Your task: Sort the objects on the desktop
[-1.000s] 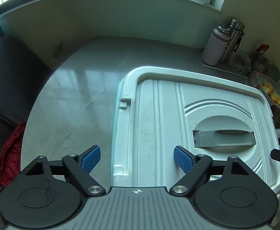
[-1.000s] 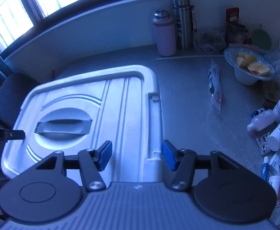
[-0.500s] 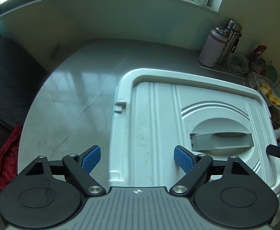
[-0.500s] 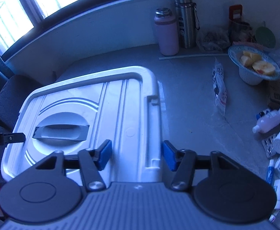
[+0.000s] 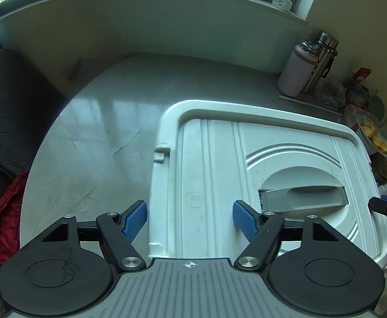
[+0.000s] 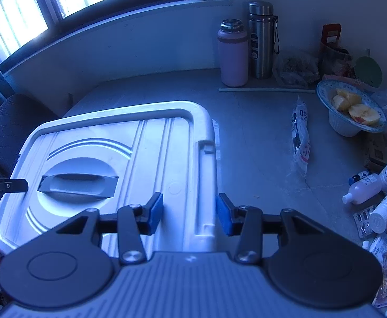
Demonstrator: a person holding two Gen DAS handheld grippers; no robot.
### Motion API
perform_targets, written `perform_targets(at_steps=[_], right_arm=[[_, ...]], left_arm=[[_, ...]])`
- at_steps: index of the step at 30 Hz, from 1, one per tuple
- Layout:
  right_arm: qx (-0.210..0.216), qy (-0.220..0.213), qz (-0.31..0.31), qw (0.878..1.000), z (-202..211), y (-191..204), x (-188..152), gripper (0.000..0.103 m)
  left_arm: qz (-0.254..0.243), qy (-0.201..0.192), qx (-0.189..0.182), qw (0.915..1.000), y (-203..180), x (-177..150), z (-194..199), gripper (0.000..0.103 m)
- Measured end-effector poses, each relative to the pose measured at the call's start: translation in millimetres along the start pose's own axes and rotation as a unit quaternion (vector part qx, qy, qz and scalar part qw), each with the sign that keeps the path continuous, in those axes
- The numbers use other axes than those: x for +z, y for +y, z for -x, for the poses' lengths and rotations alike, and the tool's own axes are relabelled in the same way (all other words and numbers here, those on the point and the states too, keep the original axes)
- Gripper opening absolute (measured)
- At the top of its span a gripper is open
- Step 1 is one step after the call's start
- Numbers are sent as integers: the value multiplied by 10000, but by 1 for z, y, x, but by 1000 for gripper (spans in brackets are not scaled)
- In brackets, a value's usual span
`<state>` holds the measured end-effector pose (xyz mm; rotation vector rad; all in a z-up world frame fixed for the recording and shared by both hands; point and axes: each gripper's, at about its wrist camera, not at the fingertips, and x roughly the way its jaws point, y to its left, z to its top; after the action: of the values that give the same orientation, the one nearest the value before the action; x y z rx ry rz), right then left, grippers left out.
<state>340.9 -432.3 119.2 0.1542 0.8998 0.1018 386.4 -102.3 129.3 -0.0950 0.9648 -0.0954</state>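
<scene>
Left wrist view: the left gripper [image 5: 190, 216] straddles the left rim of the white box lid [image 5: 214, 159], 1 blue pad outside over the grey tabletop [image 5: 92, 137], the other above the lid; its jaws are closing and neither pad presses the rim. Bare table spreads left of the box up to the windowsill wall [image 5: 140, 23], and a dark chair [image 5: 5, 106] sits past the table's curved edge. Right wrist view: the right gripper [image 6: 189, 213] brackets the lid's right rim, jaws closing, pads just beside the plastic; I cannot tell whether they touch it. A strip of clear table runs right of the box. Beyond it lie a snack packet [image 6: 301, 135], a bowl of fruit slices [image 6: 351, 107] and a huddle of white bottles [image 6: 378, 185]. 2 flasks, pink [image 6: 232, 53] and steel [image 6: 262, 39], stand against the back wall.
</scene>
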Motion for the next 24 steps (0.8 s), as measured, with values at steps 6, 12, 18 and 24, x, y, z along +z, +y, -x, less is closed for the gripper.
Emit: perform_targets(at_steps=[6,12,18,24], right_arm=[[-280,143,320,9990,3,15,2,58],[-376,209,544,9976,0,31,-1,71],[-303,200,449,9983,-4,26,-2,72],[-299,175,371,9987,-4,27,-4,73]], left_arm=[[-185,185,353,9990,-4,2,8,77],[-368,137,470,9981,-6,-2,8,87],[-213,41,236,9995,-1,-4,3,90],[-253,-30,204,9995,-3,-9,-5,102]])
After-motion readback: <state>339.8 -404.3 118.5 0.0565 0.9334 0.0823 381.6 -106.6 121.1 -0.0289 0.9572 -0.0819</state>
